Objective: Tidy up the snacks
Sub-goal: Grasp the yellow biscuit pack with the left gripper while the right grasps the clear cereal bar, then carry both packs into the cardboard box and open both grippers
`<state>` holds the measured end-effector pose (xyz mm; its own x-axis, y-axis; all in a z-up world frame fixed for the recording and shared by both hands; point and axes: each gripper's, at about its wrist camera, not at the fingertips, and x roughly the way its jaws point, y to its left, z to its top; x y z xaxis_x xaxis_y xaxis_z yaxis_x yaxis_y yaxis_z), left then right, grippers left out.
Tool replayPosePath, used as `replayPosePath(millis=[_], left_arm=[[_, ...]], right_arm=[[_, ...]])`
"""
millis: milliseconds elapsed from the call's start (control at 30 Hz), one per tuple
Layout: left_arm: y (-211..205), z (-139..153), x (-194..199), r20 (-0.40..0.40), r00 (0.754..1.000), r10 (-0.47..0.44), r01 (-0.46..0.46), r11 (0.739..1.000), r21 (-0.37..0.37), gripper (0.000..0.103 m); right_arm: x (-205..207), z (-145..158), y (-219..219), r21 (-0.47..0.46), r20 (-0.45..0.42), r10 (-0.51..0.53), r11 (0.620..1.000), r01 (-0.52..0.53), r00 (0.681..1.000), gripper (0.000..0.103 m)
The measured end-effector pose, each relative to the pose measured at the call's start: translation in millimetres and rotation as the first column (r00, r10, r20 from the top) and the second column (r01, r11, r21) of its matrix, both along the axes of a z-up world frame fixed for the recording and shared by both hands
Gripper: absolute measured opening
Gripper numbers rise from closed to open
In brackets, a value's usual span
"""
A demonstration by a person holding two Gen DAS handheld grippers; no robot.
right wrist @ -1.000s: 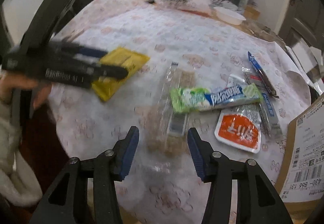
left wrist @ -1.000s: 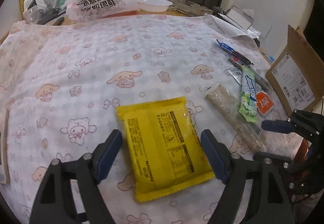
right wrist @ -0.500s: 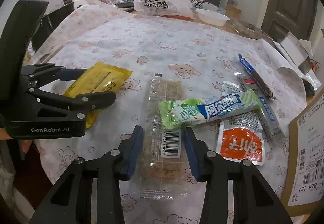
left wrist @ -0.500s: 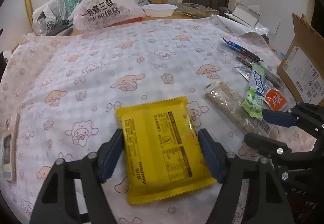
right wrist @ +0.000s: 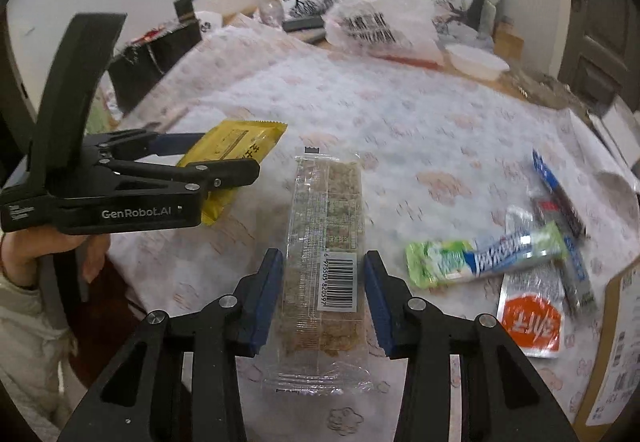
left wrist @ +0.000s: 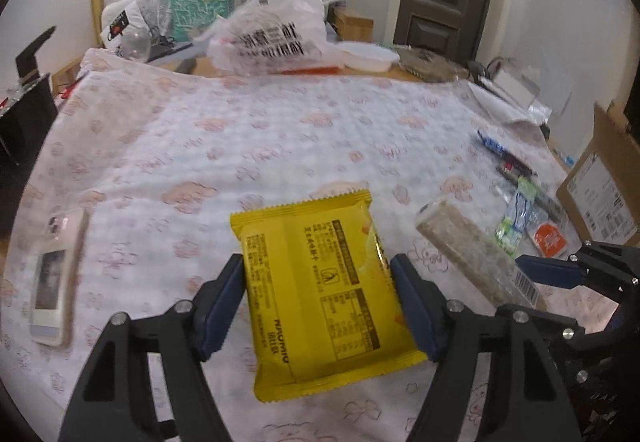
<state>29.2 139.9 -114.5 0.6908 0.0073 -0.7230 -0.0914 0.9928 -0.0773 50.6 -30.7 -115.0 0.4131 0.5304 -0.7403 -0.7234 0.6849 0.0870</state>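
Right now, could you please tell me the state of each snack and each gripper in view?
left gripper: jaws shut on the yellow packet.
yellow packet: held, lifted off the tablecloth.
right gripper: jaws shut on the clear-wrapped bar.
clear-wrapped bar: held, sealed, barcode up.
green and blue pack: lying flat, sealed.
orange sachet: lying flat beside the cardboard box.

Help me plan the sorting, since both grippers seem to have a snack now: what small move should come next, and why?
Probably carry both snacks toward the cardboard box at the right edge. The left gripper is clamped on the yellow packet, the right gripper on the clear-wrapped grain bar, and both packs look raised off the tablecloth. Whether the box is the goal is not shown.
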Motion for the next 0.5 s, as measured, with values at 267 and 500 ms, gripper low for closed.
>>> replayPosePath(millis=[267, 500], left_arm=[[-4.6, 63.0, -18.2, 0.135, 0.99, -0.046, 0.047, 0.999, -0.01, 0.07], [-48.8, 130.2, -29.1, 0.253, 0.953, -0.165, 0.162, 0.986, 0.035, 0.07]], right_arm=[[-11.9, 56.5, -10.0, 0.064, 0.132, -0.015, 0.998, 0.007, 0.991, 0.037], [-26.1, 112.9, -53.5, 0.133, 0.26, -0.101, 0.989, 0.068, 0.96, 0.037]])
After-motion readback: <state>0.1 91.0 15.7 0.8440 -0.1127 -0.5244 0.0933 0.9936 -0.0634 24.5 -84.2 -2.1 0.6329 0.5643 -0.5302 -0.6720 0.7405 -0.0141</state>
